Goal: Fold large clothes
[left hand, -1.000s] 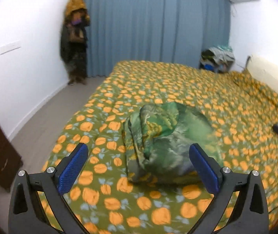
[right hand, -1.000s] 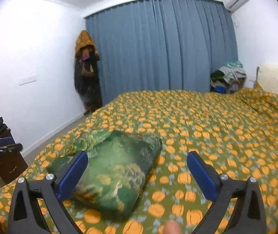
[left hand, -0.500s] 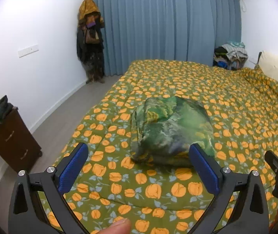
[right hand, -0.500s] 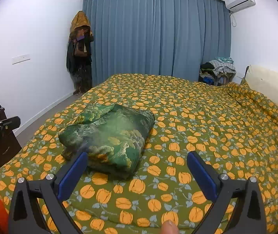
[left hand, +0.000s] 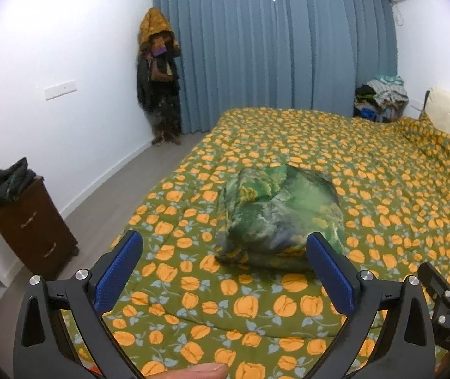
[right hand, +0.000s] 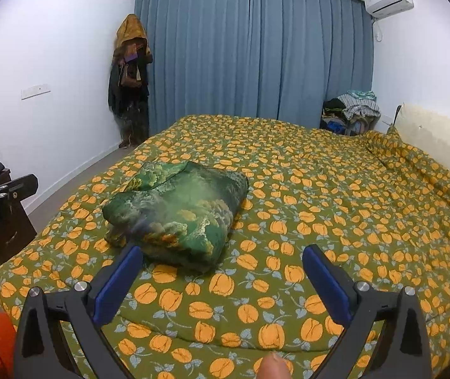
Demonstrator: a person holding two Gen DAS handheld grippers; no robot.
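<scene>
Left wrist view: folded green garment (left hand: 280,218) on bedspread (left hand: 383,189), beyond wide-apart, empty left tool (left hand: 225,267).

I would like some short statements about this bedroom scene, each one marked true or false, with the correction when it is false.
1. The green patterned garment lies folded on the bedspread. True.
2. The left gripper is clamped on the garment. False: its jaws are open and hold nothing.
3. The right gripper is open and empty. True.
4. The curtain is drawn aside from the window. False: it is closed across the whole wall.
5. Clothes lie piled on the dark cabinet. True.
</scene>
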